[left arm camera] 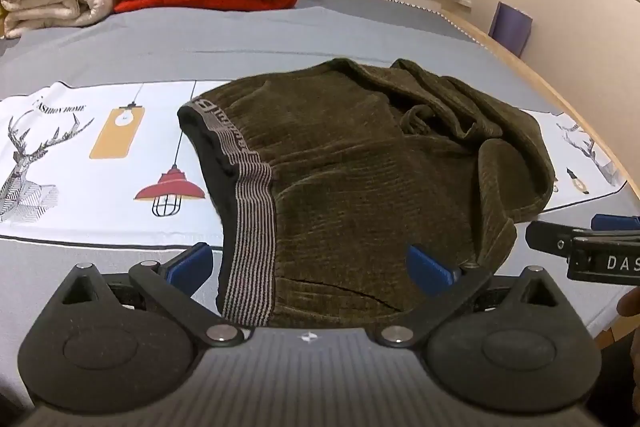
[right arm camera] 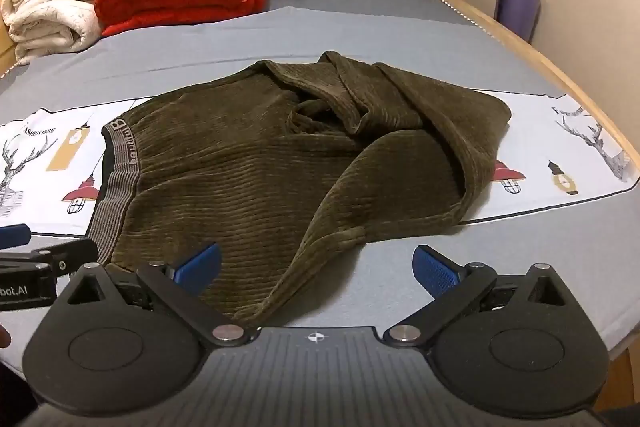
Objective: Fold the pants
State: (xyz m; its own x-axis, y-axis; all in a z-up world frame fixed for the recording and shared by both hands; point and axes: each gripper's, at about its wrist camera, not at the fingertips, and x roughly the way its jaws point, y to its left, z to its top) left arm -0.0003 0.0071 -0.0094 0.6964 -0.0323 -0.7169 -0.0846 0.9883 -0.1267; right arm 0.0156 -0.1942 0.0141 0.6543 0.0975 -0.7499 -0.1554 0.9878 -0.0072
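The olive corduroy pants (left arm camera: 360,163) lie crumpled on the bed (left arm camera: 280,35), waistband to the left. The left claw (left arm camera: 312,267) spreads wide over their near waistband end. The right claw (right arm camera: 316,271) spreads wide over a near leg edge, gripping nothing.

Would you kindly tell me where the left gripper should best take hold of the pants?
Probably the striped waistband, approached from the near edge. The open left gripper already straddles it there, and the band lies flat, unlike the bunched legs.
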